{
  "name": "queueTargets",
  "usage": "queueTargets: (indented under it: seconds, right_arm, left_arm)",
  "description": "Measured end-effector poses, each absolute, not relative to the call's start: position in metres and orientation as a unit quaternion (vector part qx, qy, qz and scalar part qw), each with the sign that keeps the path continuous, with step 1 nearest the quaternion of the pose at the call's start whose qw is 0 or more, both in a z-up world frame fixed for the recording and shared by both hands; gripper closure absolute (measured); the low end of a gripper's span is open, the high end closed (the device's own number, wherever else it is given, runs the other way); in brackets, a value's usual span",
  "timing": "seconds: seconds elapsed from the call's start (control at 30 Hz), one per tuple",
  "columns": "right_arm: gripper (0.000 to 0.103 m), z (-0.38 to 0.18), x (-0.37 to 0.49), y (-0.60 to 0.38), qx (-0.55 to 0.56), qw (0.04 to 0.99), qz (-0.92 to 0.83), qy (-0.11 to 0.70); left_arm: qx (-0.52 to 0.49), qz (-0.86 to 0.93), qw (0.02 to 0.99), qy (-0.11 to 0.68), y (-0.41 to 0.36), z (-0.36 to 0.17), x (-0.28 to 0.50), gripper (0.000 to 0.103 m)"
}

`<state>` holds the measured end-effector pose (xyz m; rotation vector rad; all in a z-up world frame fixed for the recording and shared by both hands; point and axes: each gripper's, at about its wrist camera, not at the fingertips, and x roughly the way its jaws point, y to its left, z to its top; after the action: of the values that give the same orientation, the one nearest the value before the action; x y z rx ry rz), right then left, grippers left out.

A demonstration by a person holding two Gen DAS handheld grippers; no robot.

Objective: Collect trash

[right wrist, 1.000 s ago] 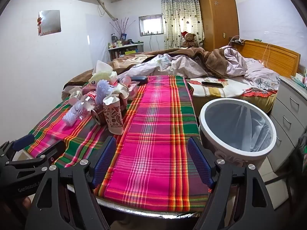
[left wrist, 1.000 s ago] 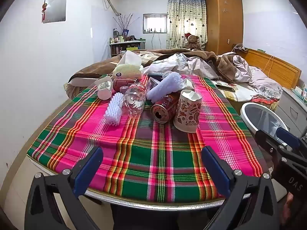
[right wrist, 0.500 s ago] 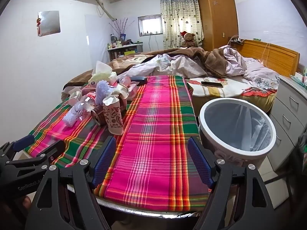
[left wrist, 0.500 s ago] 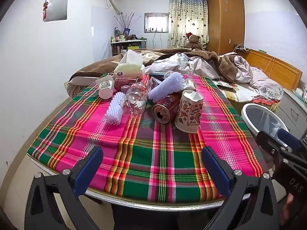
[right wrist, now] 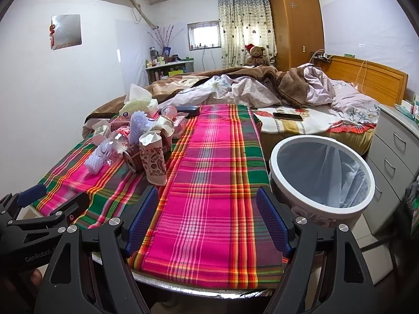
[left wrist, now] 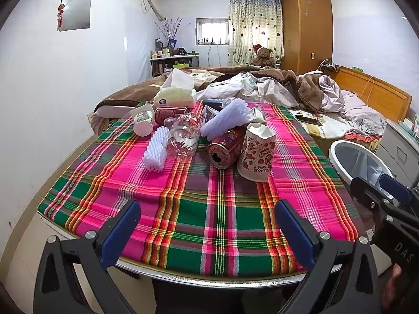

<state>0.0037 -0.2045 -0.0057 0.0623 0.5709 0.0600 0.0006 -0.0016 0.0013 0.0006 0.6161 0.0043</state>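
Grippers both spread wide, empty: left gripper [left wrist: 208,225] and right gripper [right wrist: 207,214] hover over near edge of plaid-clothed table [left wrist: 183,225]. Bare cloth btwn them & trash pile; nothing blocks. White bin [right wrist: 323,175] beside table, near right gripper. Trash mid-table, ahead of left gripper: upright patterned paper cup [left wrist: 256,154], red can [left wrist: 225,147] on its side, clear bottle [left wrist: 183,138], white foam sleeves [left wrist: 155,150].

Teddy bear [left wrist: 263,56] by curtain [left wrist: 255,26], wardrobe [left wrist: 306,28], phone [right wrist: 287,116] on bed [right wrist: 301,123]
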Motion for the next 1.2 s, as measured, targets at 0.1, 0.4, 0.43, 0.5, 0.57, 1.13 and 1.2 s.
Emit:
queueTargets:
  seconds: [0.1, 0.4, 0.43, 0.5, 0.57, 1.13, 1.2]
  right_arm:
    - [0.024, -0.0051, 0.0034, -0.2045, 0.03, 0.959, 0.029, 0.28]
    - [0.024, -0.0037, 0.0011, -0.2069, 0.03, 0.959, 0.028, 0.279]
    - [0.024, -0.0031, 0.0008, -0.2073, 0.03, 0.96, 0.028, 0.279]
    - [0.024, -0.0032, -0.0001, -0.2067, 0.03, 0.96, 0.026, 0.278]
    - [0.024, -0.003, -0.0001, -0.2071, 0.03, 0.96, 0.025, 0.279]
    - [0.024, -0.0027, -0.0002, -0.2069, 0.029, 0.96, 0.024, 0.279]
    - [0.025, -0.0024, -0.0004, -0.2078, 0.028, 0.96, 0.025, 0.279]
  left_arm:
    - [0.001, 0.002, 0.953, 0.303, -0.0019, 0.0026, -0.0005, 0.0]
    - [0.001, 0.001, 0.954, 0.301, -0.0026, 0.0043, -0.0014, 0.0]
    - [0.001, 0.001, 0.954, 0.301, -0.0028, 0.0045, -0.0017, 0.0]
    - [0.0, 0.001, 0.954, 0.301, -0.0029, 0.0047, -0.0017, 0.0]
    - [0.0, 0.002, 0.954, 0.301, -0.0031, 0.0049, -0.0017, 0.0]
    - [-0.003, 0.003, 0.953, 0.303, 0.0023, 0.0061, -0.0019, 0.0]
    - [-0.003, 0.003, 0.953, 0.304, 0.0032, 0.0058, -0.001, 0.0]
